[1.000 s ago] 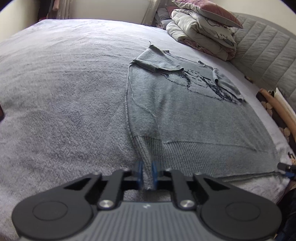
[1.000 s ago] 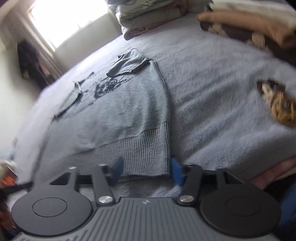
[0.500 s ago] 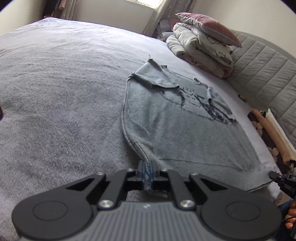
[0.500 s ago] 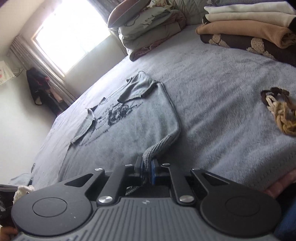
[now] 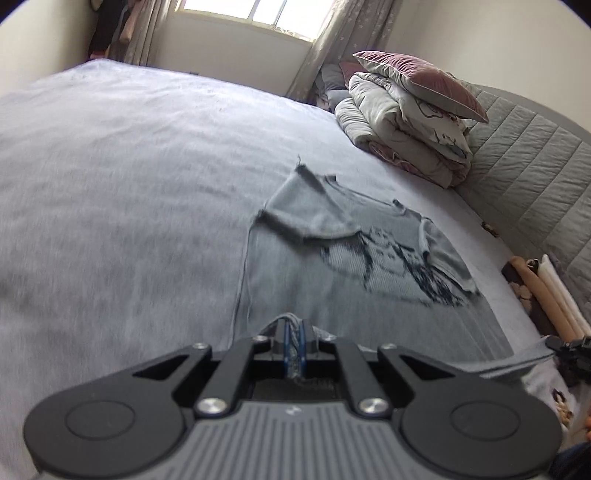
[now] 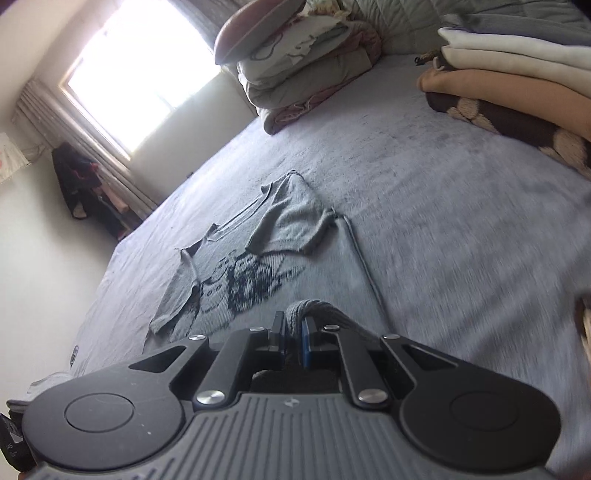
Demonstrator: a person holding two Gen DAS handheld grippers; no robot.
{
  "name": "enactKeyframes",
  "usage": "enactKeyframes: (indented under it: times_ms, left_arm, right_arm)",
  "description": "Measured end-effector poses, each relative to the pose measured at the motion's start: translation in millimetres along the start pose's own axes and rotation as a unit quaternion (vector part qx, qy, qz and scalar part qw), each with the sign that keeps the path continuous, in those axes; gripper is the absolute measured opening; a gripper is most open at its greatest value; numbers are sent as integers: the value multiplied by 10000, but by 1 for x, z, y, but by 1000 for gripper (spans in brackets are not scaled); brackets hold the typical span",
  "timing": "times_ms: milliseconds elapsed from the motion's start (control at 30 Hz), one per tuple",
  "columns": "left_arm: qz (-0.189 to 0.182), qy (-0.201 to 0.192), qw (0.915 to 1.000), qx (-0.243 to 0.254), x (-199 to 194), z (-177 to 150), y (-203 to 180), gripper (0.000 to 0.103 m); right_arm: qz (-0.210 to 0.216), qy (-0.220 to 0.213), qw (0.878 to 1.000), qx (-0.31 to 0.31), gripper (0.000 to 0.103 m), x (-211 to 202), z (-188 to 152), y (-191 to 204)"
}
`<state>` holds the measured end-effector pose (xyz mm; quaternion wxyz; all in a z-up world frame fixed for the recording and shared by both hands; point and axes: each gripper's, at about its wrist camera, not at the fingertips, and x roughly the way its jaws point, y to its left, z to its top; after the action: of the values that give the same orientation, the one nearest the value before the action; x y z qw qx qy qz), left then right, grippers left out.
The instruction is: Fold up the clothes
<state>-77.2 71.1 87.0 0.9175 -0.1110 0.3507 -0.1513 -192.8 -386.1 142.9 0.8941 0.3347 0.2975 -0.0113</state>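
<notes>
Left hand-held gripper [image 5: 294,341] clamped on sweater [image 5: 351,258] hem | right hand-held gripper [image 6: 293,338] clamped on hem | writing: illegible

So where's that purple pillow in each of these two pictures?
Left wrist view: the pillow sits upper right, on top of the folded bedding by the headboard.
Right wrist view: the pillow is at top centre, on the same bedding.
Shared landmark: the window, above the bed's far edge in both.
</notes>
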Motion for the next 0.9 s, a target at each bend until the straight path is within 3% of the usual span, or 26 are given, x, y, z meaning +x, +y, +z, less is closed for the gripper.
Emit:
enactKeyframes:
  times_ms: [267, 567, 700, 767, 867, 900]
  left_arm:
    - [399, 186, 9979, 474, 59, 48, -11, 6]
    - [738, 381, 9952, 523, 124, 83, 4, 2]
    - [597, 380, 9968, 372, 136, 92, 12, 2]
    - [356, 475, 9974, 415, 136, 91, 15, 2]
    - [88, 467, 9970, 617, 128, 86, 17, 11]
    - [25, 449, 9964, 724, 127, 85, 16, 19]
  right_arm:
    - [-351, 386, 9986, 76, 9, 78, 38, -8]
    - [-564, 563, 9968, 32, 9, 135, 66, -7]
    - [-568, 576, 9967, 40, 9, 150, 73, -5]
    - [-587, 609, 9964, 109, 10, 154, 74, -5]
    - [-637, 653, 9958, 51, 15, 154, 76, -5]
    - [-632, 653, 9959, -9, 16, 153, 77, -5]
